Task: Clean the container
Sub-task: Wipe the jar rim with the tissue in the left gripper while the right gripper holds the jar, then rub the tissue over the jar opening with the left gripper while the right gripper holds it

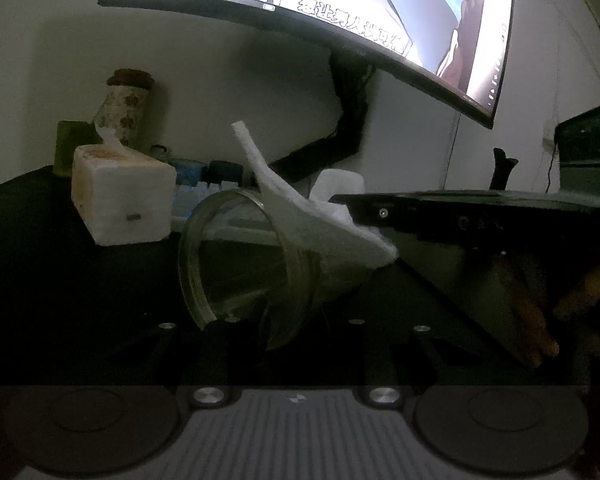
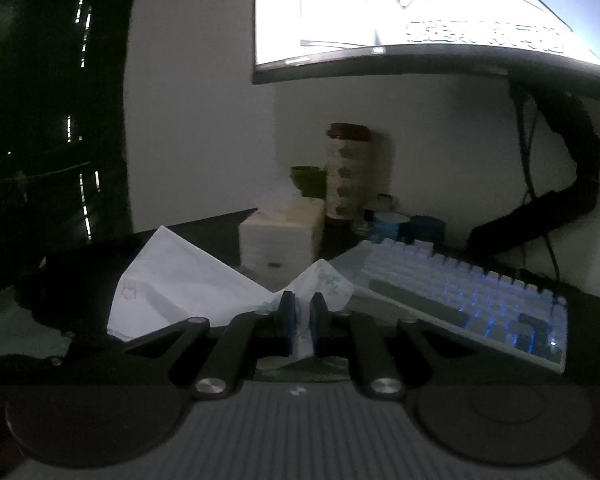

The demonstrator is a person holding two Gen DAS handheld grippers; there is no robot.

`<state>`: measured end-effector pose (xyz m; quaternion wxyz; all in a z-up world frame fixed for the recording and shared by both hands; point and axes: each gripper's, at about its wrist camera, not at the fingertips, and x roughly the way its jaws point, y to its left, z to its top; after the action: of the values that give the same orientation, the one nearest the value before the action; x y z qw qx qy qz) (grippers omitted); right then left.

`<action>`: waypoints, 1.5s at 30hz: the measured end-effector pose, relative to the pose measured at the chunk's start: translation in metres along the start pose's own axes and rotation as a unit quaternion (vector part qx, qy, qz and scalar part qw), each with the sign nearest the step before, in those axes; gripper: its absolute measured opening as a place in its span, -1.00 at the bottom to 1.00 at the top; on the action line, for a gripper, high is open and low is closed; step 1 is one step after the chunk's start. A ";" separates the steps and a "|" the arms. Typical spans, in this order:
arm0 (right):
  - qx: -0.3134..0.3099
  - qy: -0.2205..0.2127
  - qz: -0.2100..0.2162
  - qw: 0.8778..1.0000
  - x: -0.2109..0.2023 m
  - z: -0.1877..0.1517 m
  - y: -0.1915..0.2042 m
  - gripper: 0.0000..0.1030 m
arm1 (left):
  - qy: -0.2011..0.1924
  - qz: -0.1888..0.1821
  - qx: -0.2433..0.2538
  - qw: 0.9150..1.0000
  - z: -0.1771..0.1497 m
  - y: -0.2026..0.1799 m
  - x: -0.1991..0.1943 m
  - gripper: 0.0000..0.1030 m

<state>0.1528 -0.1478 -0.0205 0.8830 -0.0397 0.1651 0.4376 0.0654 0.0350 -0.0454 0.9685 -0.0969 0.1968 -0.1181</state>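
In the left wrist view a clear glass container (image 1: pixel 244 264) is held tilted on its side, mouth toward the left, between the dark fingers of my left gripper (image 1: pixel 292 320). A white tissue (image 1: pixel 300 208) lies over its rim and upper side, held there by my right gripper, whose black body (image 1: pixel 460 208) comes in from the right. In the right wrist view my right gripper (image 2: pixel 303 320) is shut on the white tissue (image 2: pixel 180 280), pinched between its blue pads (image 2: pixel 287 322). The container is not seen in that view.
A white tissue box (image 1: pixel 120 196) stands on the dark desk, with a patterned tumbler (image 1: pixel 124 108) and a green cup (image 1: pixel 74 146) behind it. A backlit keyboard (image 2: pixel 472 296) lies on the right. A curved monitor (image 1: pixel 340 8) hangs above on a black arm.
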 end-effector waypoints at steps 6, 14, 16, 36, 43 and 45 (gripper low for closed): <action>-0.006 0.002 -0.006 1.000 0.001 -0.001 -0.005 -0.77 | 0.005 0.005 -0.007 1.000 0.002 0.002 0.001 -0.56; -0.011 0.027 -0.037 0.999 0.005 0.004 -0.020 -0.77 | 0.011 0.016 0.002 1.000 0.001 -0.001 0.003 -0.55; -0.021 0.028 -0.034 0.999 0.003 0.006 -0.017 -0.77 | 0.029 0.010 0.015 0.999 0.000 -0.004 0.005 -0.55; -0.037 0.027 -0.008 0.999 0.005 0.014 -0.005 -0.77 | -0.024 -0.032 0.014 0.999 0.014 -0.011 -0.005 -0.34; -0.038 0.014 0.010 0.999 -0.004 0.008 -0.003 -0.77 | -0.016 -0.025 0.048 0.998 -0.003 -0.022 0.004 -0.34; -0.033 0.016 -0.001 0.999 -0.002 0.008 -0.009 -0.77 | -0.006 -0.020 0.045 0.999 -0.003 -0.021 0.007 -0.34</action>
<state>0.1604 -0.1528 -0.0126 0.8787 -0.0759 0.1649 0.4415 0.0662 0.0123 -0.0454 0.9704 -0.0580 0.1836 -0.1457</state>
